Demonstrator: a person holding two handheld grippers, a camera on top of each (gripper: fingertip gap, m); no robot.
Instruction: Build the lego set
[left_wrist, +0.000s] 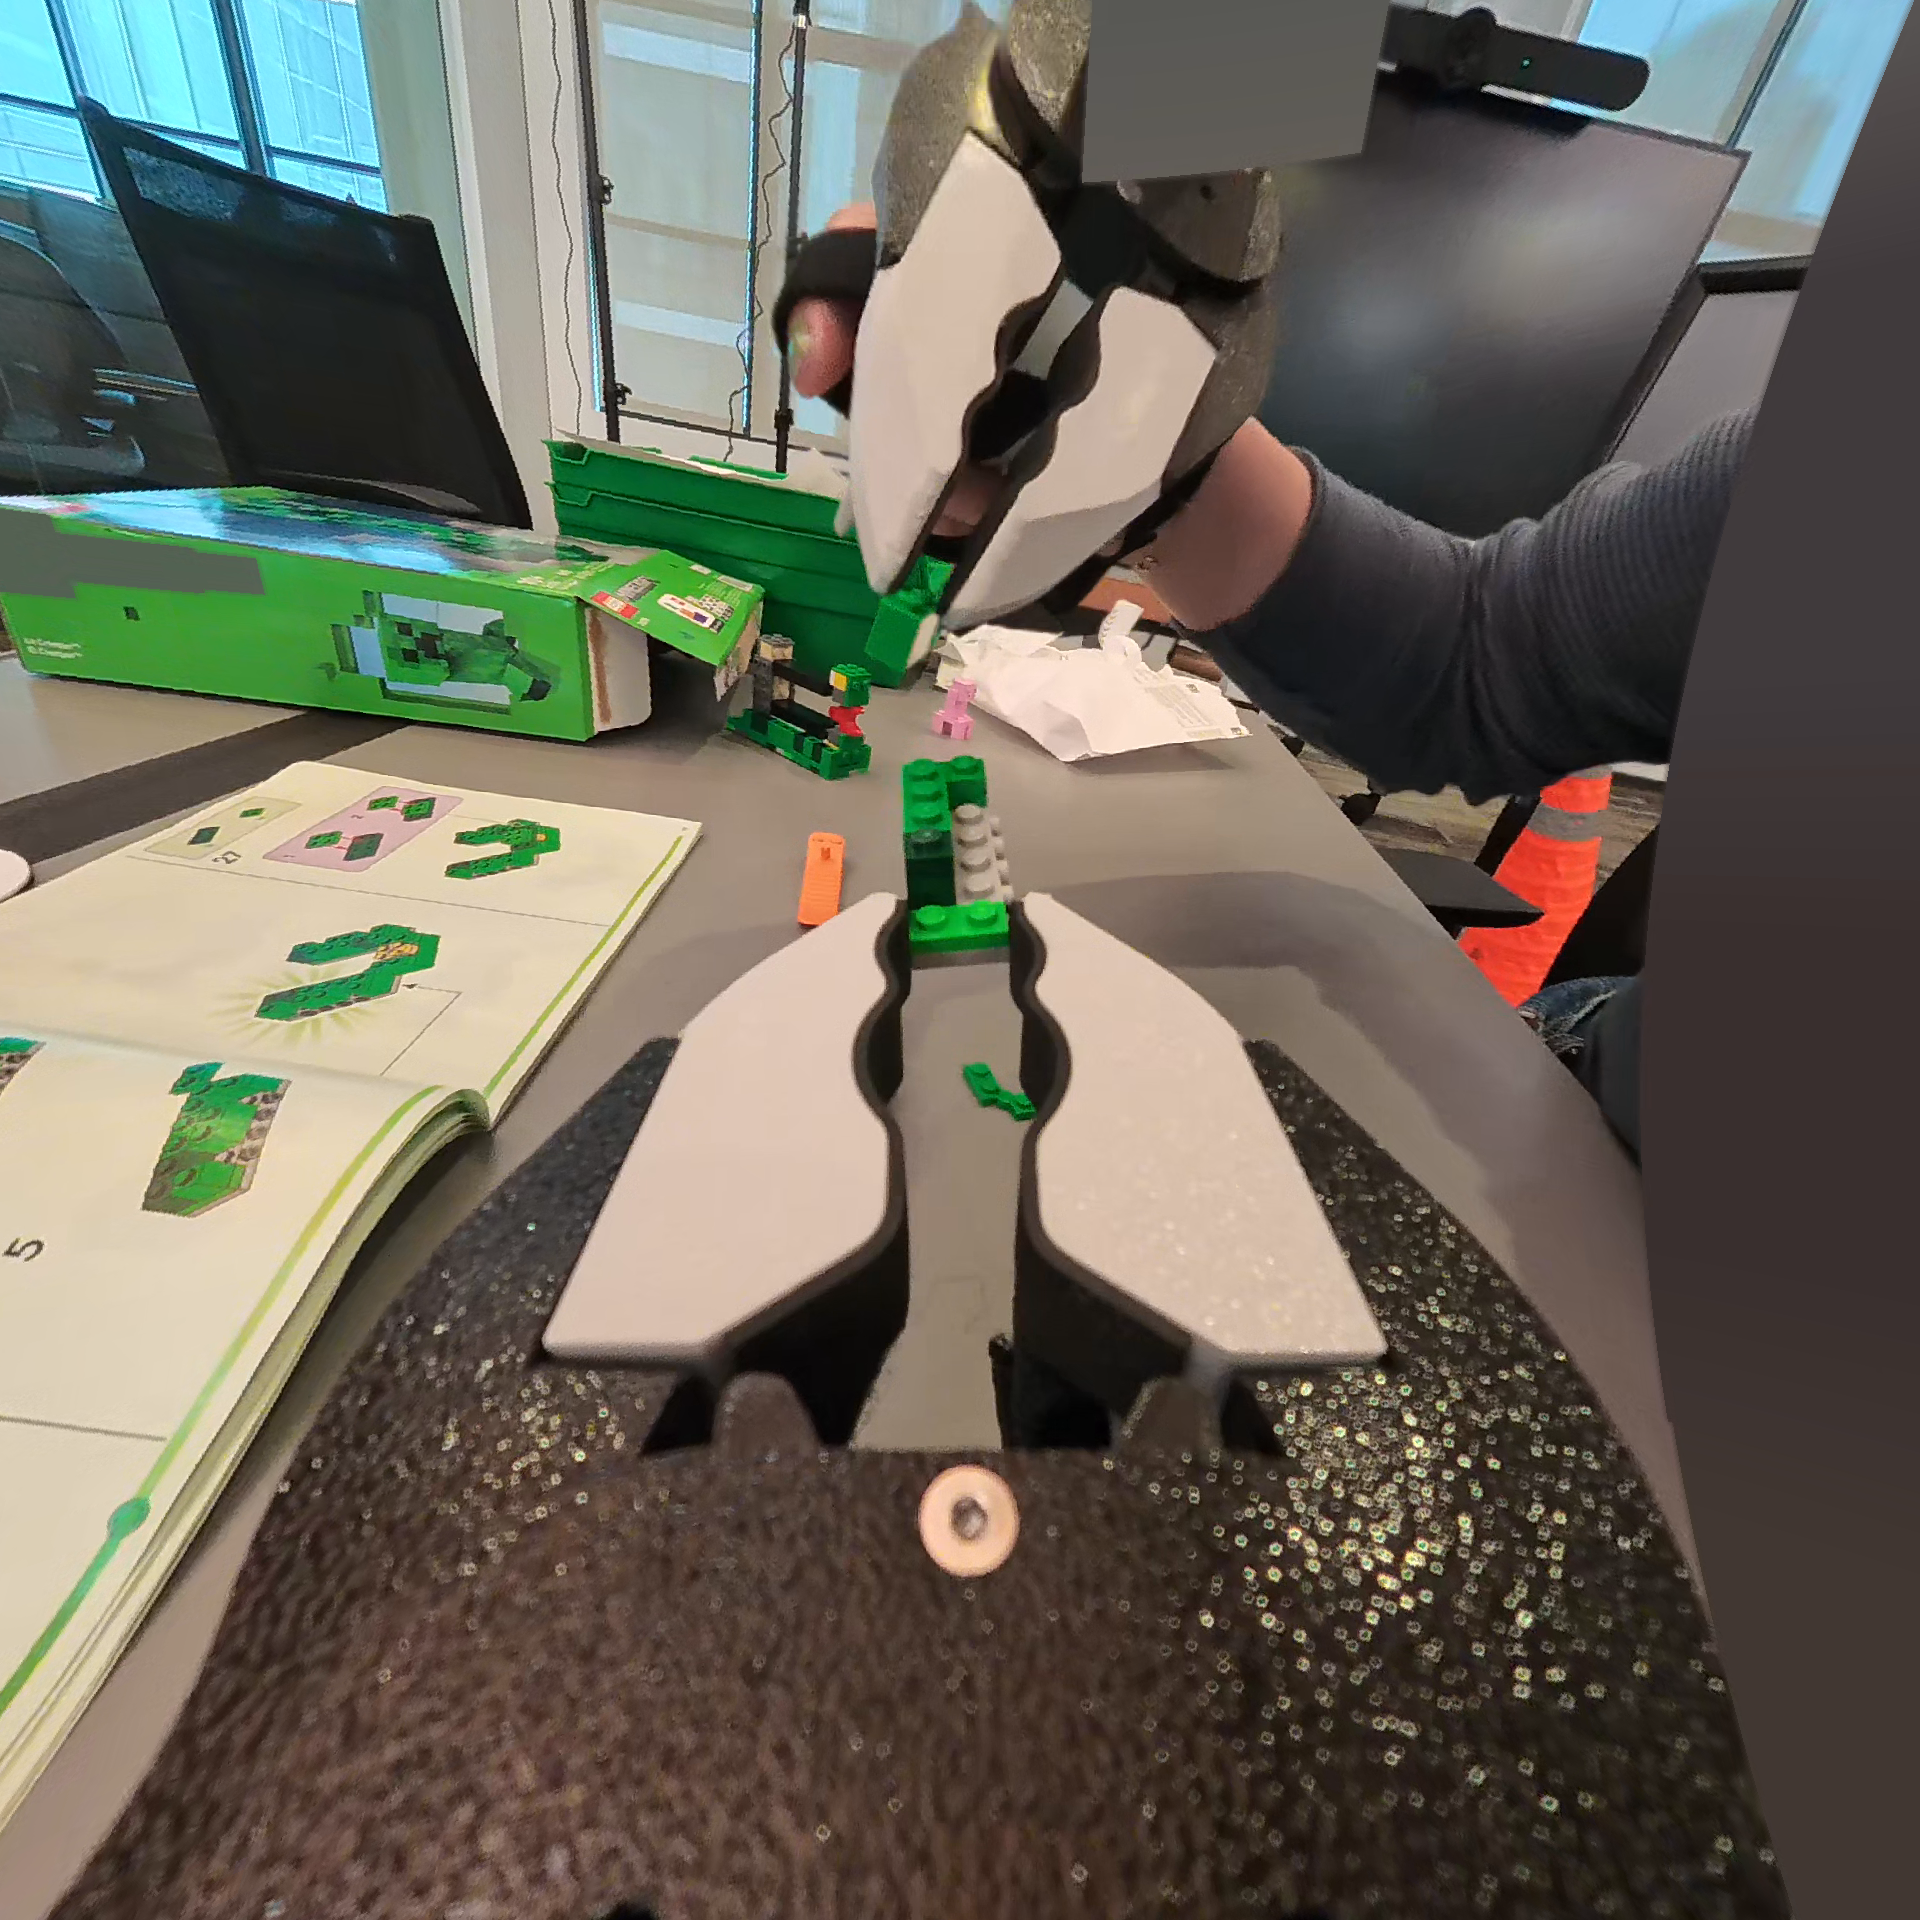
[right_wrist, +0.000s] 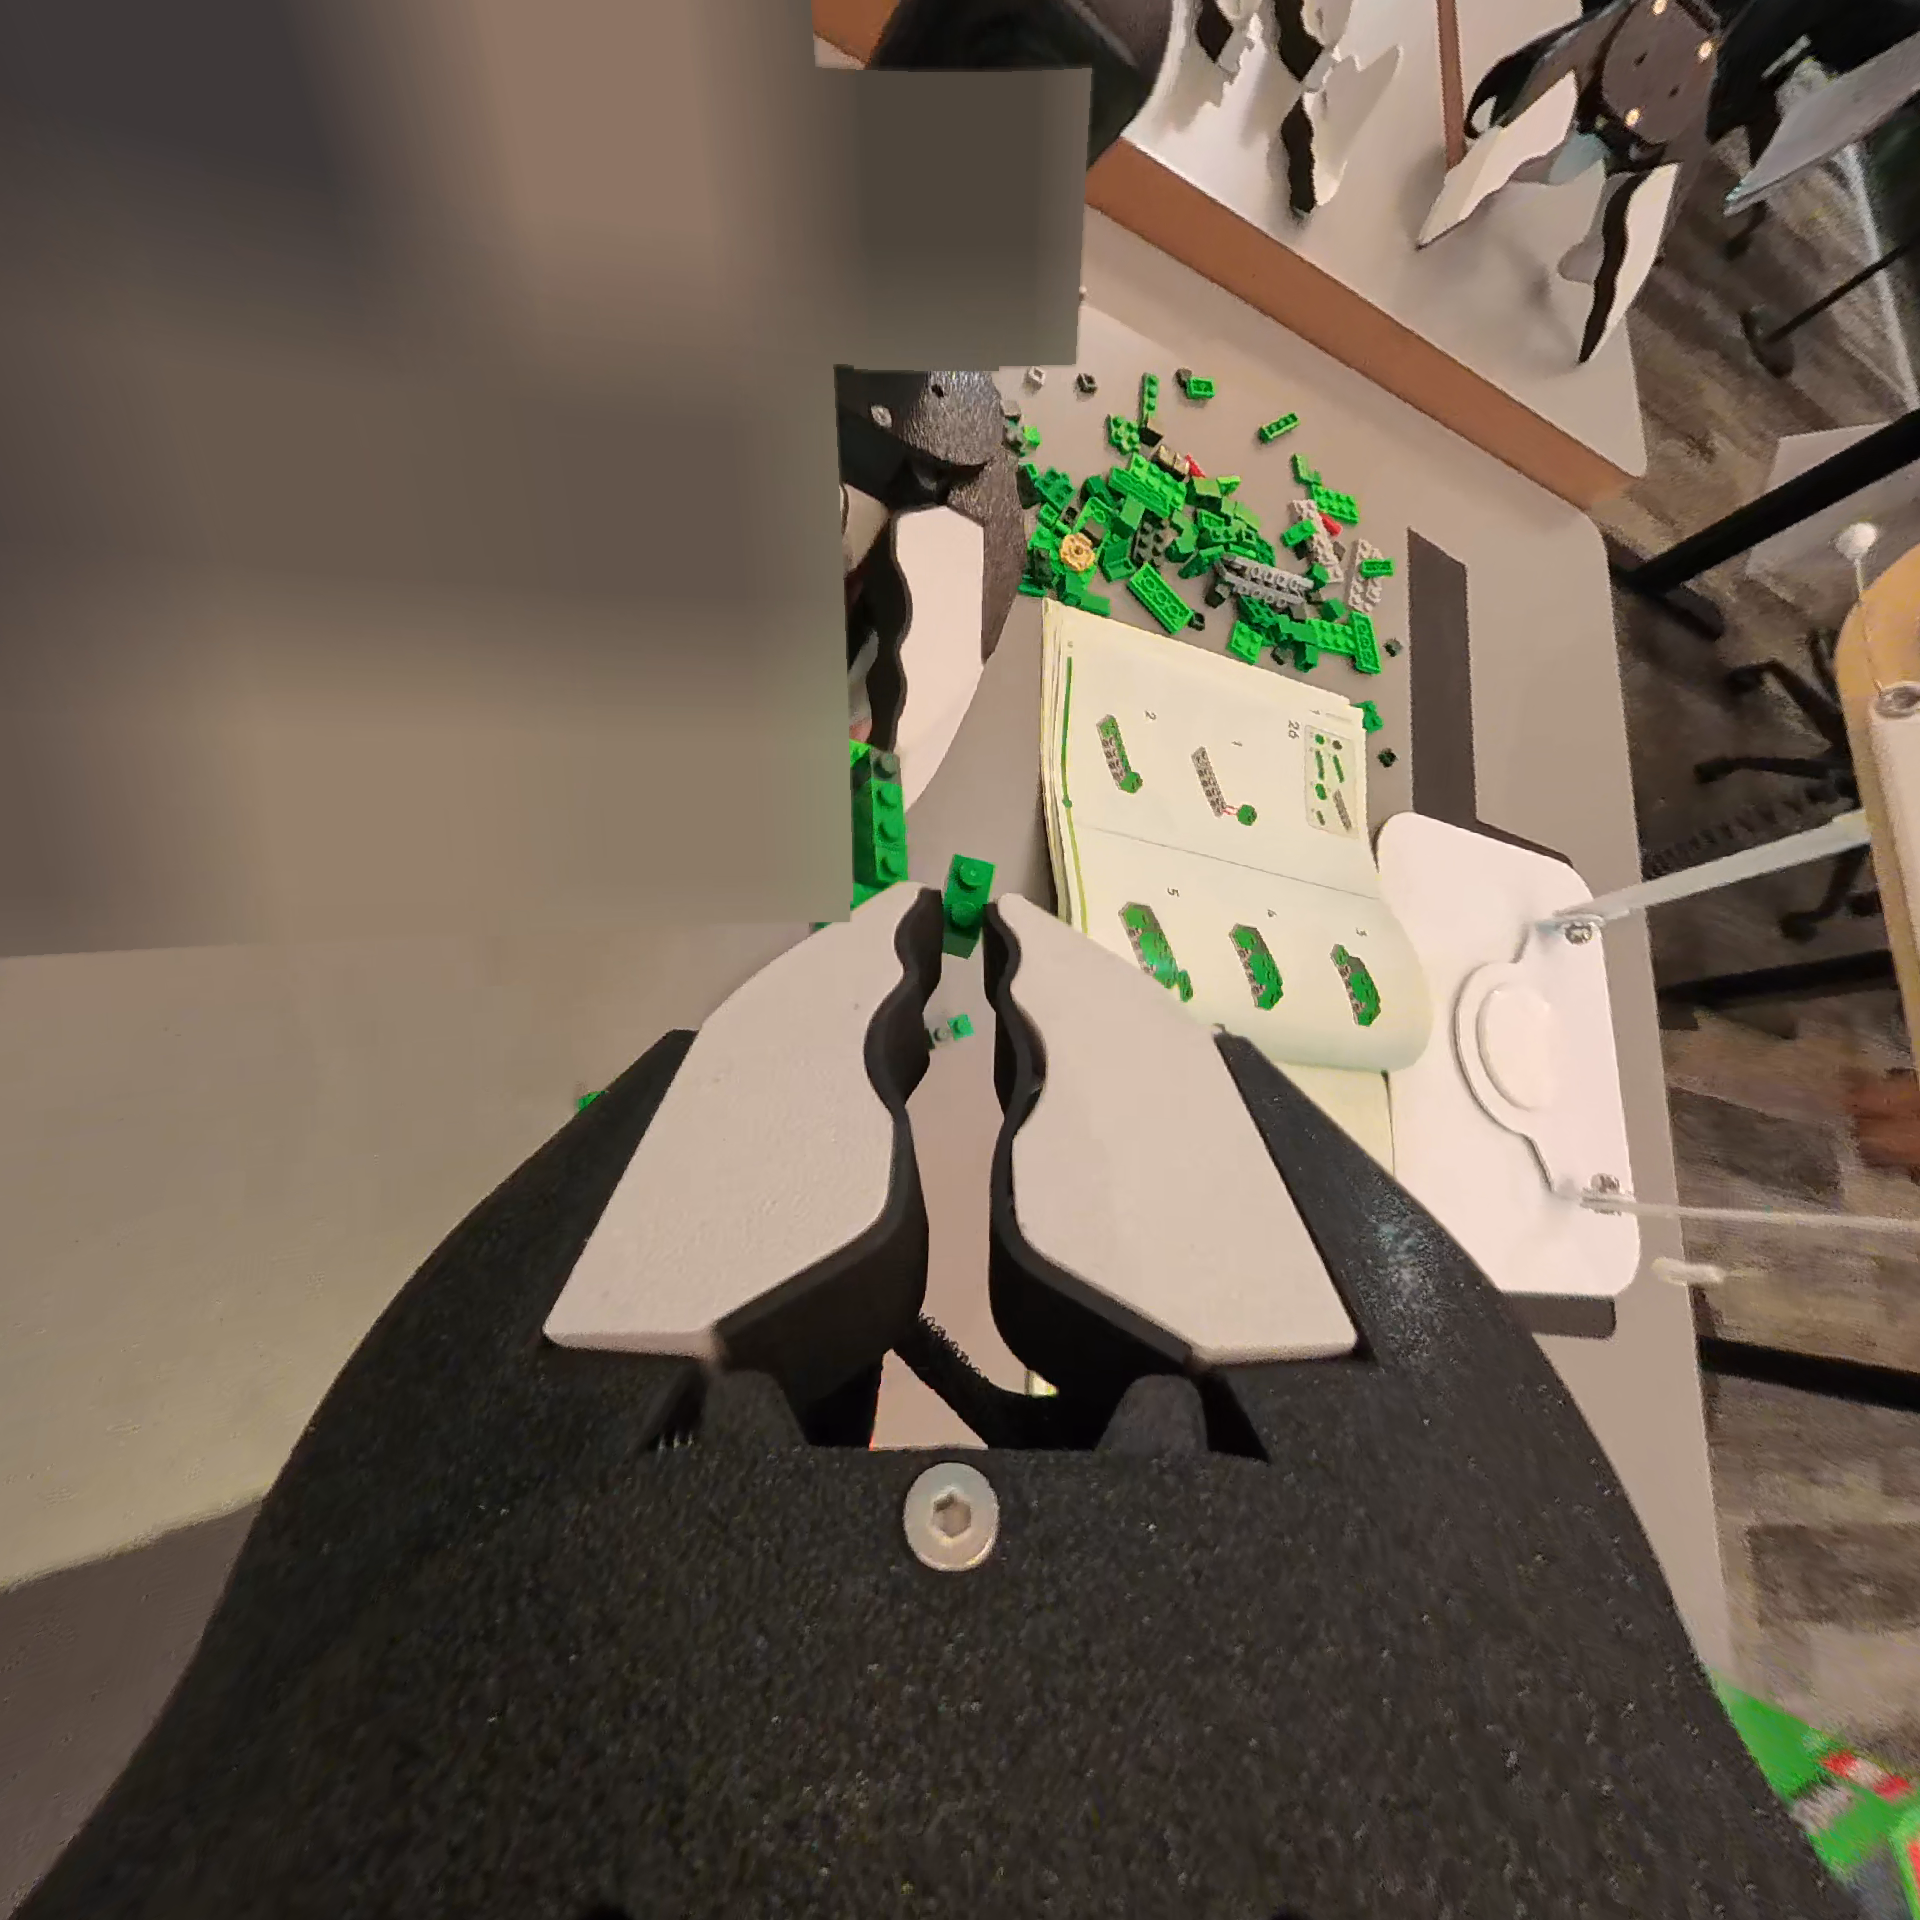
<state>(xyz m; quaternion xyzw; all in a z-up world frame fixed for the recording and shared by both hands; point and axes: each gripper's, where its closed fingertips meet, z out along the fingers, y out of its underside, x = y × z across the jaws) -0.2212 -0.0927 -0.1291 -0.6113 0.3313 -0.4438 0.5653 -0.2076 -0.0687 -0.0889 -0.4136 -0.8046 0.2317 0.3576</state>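
Observation:
My left gripper (left_wrist: 961, 920) is shut on a green, dark green and grey brick assembly (left_wrist: 940, 831), gripping its near green end; the assembly sticks out forward above the grey table (left_wrist: 1195, 935). My right gripper (right_wrist: 958, 909) is shut on a small green brick (right_wrist: 966, 894). In the left wrist view the right gripper (left_wrist: 914, 608) hangs tips-down above and beyond the assembly, with the small green brick (left_wrist: 899, 634) at its tips. In the right wrist view the assembly (right_wrist: 878, 821) shows partly, left of my tips.
The open instruction booklet (left_wrist: 312, 987) lies left of the left gripper. A tiny green piece (left_wrist: 997, 1091) lies under the left fingers. An orange separator tool (left_wrist: 821, 878), small built model (left_wrist: 810, 717), pink figure (left_wrist: 956, 712), green box (left_wrist: 312, 623) and paper bags (left_wrist: 1101, 686) lie beyond. A pile of loose bricks (right_wrist: 1195, 530) lies past the booklet. One gripper's finger ends stand about 6 cm off the other's.

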